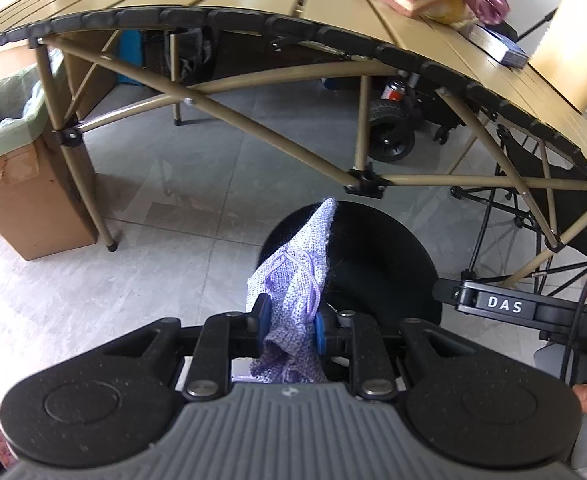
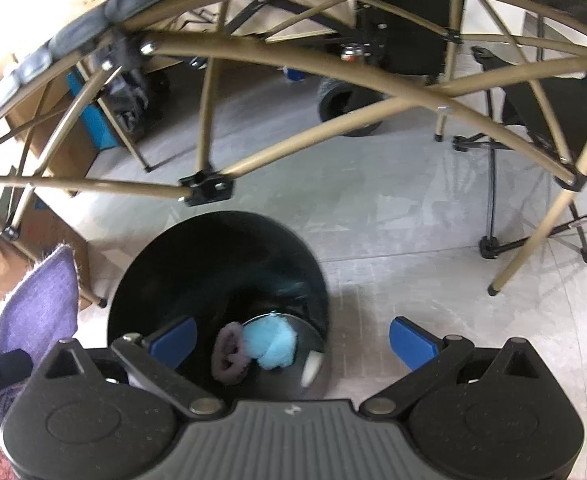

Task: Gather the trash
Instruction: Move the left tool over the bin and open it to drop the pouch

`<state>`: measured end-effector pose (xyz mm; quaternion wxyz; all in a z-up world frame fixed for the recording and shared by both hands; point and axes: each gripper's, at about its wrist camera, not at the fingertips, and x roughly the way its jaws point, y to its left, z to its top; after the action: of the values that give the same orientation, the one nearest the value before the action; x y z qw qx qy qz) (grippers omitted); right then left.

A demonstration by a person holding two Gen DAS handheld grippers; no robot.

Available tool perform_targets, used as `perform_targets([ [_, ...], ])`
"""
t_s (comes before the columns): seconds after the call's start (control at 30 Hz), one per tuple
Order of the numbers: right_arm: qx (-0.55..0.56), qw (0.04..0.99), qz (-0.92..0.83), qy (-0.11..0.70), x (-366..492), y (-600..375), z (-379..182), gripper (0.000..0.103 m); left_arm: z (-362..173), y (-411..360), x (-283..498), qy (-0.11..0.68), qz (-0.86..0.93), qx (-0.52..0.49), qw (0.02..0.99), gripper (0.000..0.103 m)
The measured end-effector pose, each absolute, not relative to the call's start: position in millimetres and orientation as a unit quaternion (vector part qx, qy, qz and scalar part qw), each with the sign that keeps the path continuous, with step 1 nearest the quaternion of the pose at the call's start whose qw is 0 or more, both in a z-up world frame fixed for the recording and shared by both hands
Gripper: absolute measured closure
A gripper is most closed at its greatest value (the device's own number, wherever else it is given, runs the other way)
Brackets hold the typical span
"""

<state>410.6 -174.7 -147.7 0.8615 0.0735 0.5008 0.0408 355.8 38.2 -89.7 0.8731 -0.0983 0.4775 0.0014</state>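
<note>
Between left tongs (image 1: 289,326), purple cloth (image 1: 295,276)

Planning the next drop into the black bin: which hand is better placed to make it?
Left, probably. The left gripper is shut on the purple cloth near the black bin; the right gripper is open and empty.

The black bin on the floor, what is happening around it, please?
A person with two handheld grippers is collecting trash. The left gripper is shut on a purple knitted cloth above the black bin. The right gripper is open and empty over it. A blue item and a dark purple item lie inside.
</note>
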Motion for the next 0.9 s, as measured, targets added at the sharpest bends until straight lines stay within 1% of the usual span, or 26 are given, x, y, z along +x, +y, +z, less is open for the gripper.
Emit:
perform_targets([
  [0.4, 0.111, 0.869, -0.010, 0.482, 400.6, -231.2, -139.3, 0.000, -80.4, -11.3, 397.9, 0.480, -0.058, -0.075, 0.872, 0.081],
  [0.67, 0.119, 0.866, -0.024, 0.485, 401.5, -245.1, -144.1, 0.000, -103.5, -20.4, 440.5, 0.528, -0.074, -0.077, 0.843, 0.081],
  [0.9, 0.117, 0.867, -0.027, 0.484, 400.7, -241.5, -144.4, 0.000, -118.0, -13.4, 453.8, 0.548, -0.065, -0.075, 0.830, 0.081],
])
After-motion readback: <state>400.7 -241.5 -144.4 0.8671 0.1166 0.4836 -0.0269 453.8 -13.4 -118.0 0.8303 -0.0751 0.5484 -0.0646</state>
